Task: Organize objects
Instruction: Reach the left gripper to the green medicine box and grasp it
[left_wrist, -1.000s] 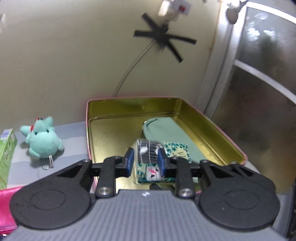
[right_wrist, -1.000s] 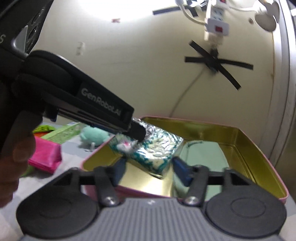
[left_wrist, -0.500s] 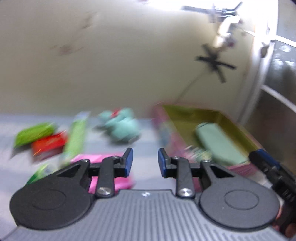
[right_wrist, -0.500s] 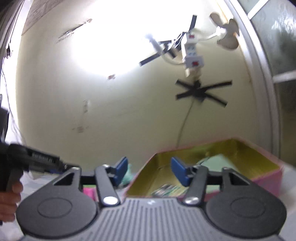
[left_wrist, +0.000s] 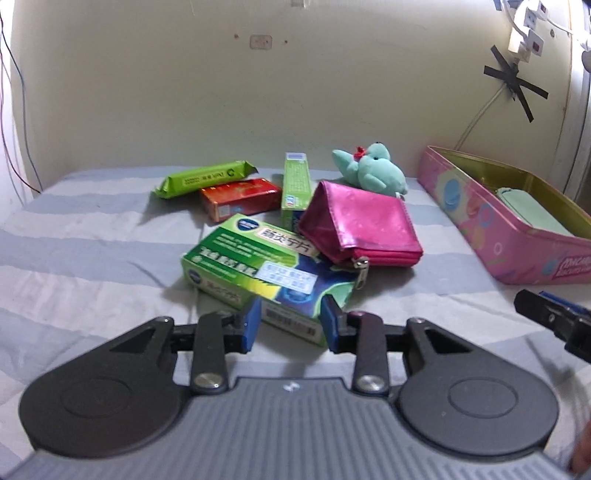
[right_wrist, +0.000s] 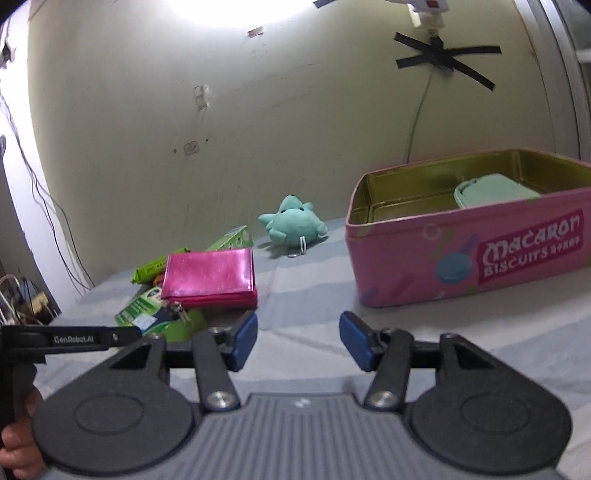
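Observation:
My left gripper (left_wrist: 291, 325) hovers low over the near corner of a green medicine box (left_wrist: 258, 269), which lies flat on the striped bed. Its jaws are opening; the corner sits between the blue pads, and neither pad presses on it. A magenta wallet (left_wrist: 362, 229) leans on the box's far end. The right gripper (right_wrist: 298, 339) stands in front of the pink biscuit tin (right_wrist: 469, 258); its jaws are opening, with only bedsheet between them. A mint pouch (right_wrist: 491, 190) lies in the tin. The left gripper's finger (right_wrist: 74, 338) reaches in from the left, over the medicine box (right_wrist: 147, 314).
Behind the wallet are a teal plush (left_wrist: 373, 173), an upright green carton (left_wrist: 295, 188), a red box (left_wrist: 240, 197) and a green snack bar (left_wrist: 207, 179). The wall runs close behind them. A hand (right_wrist: 18, 454) shows at the lower left. Cables hang at the left.
The left gripper let go of the patterned packet over the tin and swung left and down to the pile. The right gripper dropped lower before the tin, its jaws narrower than a second ago.

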